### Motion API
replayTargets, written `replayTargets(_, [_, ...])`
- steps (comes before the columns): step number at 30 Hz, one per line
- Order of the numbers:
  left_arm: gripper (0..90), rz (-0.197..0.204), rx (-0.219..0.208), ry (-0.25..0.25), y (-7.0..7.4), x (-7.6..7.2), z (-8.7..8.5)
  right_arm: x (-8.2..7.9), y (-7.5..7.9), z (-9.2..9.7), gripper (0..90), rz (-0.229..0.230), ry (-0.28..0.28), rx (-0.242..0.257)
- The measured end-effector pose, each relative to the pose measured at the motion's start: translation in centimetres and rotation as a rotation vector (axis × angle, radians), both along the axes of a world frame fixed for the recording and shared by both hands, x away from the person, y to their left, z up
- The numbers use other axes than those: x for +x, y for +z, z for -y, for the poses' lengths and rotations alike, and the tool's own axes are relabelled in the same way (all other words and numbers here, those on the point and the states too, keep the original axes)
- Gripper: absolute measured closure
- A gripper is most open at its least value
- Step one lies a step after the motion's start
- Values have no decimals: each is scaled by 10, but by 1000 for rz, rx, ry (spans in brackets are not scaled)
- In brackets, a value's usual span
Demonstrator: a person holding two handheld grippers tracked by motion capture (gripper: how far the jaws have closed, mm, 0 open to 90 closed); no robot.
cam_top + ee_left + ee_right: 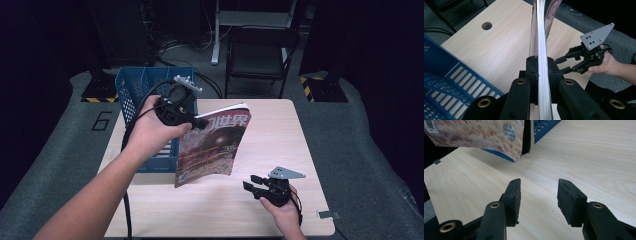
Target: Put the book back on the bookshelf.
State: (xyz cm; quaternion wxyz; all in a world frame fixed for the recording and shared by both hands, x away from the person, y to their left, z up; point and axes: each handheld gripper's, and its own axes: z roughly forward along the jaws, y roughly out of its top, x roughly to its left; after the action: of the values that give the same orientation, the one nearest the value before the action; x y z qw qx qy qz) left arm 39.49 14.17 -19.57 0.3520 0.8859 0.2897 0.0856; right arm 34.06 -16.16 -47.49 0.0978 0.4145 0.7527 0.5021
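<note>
A magazine (212, 145) with a reddish-brown cover hangs upright over the middle of the light wooden table (280, 140), its lower edge just off the top. My left gripper (200, 121) is shut on its upper left corner. In the left gripper view the page edges (541, 45) run straight up between the closed jaws. My right gripper (251, 182) rests low near the table's front right, open, with nothing between its jaws. Its view shows bare wood past the gripper (539, 192) and the magazine's lower corner (481, 132) ahead.
A blue slotted plastic basket (135, 90) stands at the table's back left, right behind the magazine. A round cable hole (486, 25) is cut in the tabletop. A dark folding chair (260, 55) stands beyond the far edge.
</note>
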Motion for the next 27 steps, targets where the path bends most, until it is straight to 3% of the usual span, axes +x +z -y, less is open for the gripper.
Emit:
replayTargets(22, [839, 13, -24, 117, 19, 21, -19, 1, -2, -1, 534, -12, 7, -9])
replayTargets(27, [839, 15, -40, 165, 21, 23, -25, 1, -2, 0, 533, -9, 11, -9])
